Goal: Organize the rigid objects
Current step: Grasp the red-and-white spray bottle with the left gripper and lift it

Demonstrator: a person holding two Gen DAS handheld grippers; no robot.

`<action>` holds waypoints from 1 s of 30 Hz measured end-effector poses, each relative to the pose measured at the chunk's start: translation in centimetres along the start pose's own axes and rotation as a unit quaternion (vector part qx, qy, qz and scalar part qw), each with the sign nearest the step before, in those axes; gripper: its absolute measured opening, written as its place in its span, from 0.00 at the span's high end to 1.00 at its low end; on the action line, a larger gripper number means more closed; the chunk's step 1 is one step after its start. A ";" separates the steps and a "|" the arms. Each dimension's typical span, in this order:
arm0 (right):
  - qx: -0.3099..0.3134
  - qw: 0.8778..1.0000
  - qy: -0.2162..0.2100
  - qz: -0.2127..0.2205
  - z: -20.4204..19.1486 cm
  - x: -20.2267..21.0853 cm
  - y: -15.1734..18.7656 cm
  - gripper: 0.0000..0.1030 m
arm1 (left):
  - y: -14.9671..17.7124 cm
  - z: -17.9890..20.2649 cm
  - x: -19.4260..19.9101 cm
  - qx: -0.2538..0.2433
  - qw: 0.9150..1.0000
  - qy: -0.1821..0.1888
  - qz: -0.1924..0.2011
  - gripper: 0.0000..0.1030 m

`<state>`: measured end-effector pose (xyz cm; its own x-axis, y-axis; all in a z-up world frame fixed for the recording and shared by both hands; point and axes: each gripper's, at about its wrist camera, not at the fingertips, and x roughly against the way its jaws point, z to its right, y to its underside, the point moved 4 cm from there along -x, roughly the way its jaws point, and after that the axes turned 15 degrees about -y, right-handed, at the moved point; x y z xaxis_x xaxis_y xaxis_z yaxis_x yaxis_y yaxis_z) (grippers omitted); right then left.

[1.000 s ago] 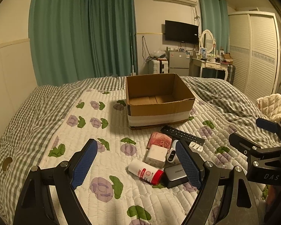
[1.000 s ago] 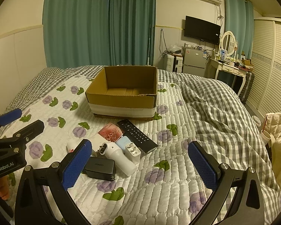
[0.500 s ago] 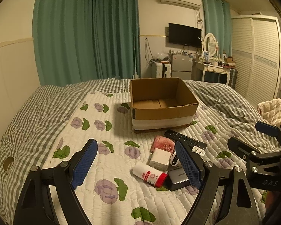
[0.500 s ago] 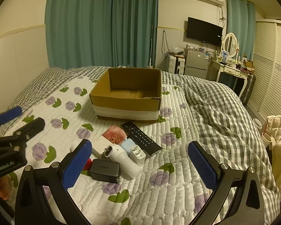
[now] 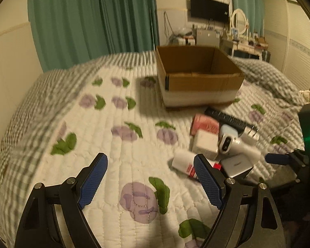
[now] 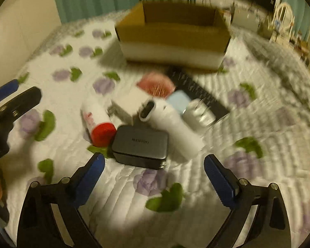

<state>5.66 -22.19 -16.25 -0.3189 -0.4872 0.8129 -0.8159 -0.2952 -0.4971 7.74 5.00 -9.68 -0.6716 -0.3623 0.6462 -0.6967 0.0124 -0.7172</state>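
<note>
**Right claw lines up on the dark charger**

Both claws are spread wide and hold nothing. The right claw (image 6: 154, 174) hangs low over the bed (image 6: 258, 186), and the dark charger (image 6: 140, 146) lies just ahead of it, between its fingers, long axis crosswise. The left claw (image 5: 149, 178) is farther off, the pile lying to its right. Behind the charger, the white device (image 6: 169, 126) points its lens end away to the left, toward the cardboard box (image 6: 171, 39), which seems empty. I judge the right claw nearer for the first pick
</note>
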 end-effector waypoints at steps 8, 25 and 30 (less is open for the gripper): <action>-0.030 0.998 -0.053 -0.029 1.0 -4.4 -0.3 0.32 | 0.7 0.7 -1.8 -0.007 0.999 -0.004 -0.033 0.15; -0.008 0.996 -0.029 0.083 5.0 6.3 -3.5 0.35 | 0.5 7.6 -5.4 0.012 0.987 0.015 -0.157 0.15; -0.013 0.996 -0.041 0.076 5.5 5.1 -3.1 0.35 | 0.5 8.7 -8.0 0.023 0.983 -0.017 -0.181 0.17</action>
<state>9.25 -28.26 -12.26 -0.4001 -0.5902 0.7011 -0.7740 -0.1920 -0.6033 15.00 -0.22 -17.51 -0.3717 -0.3665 0.8529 -0.8763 -0.1647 -0.4527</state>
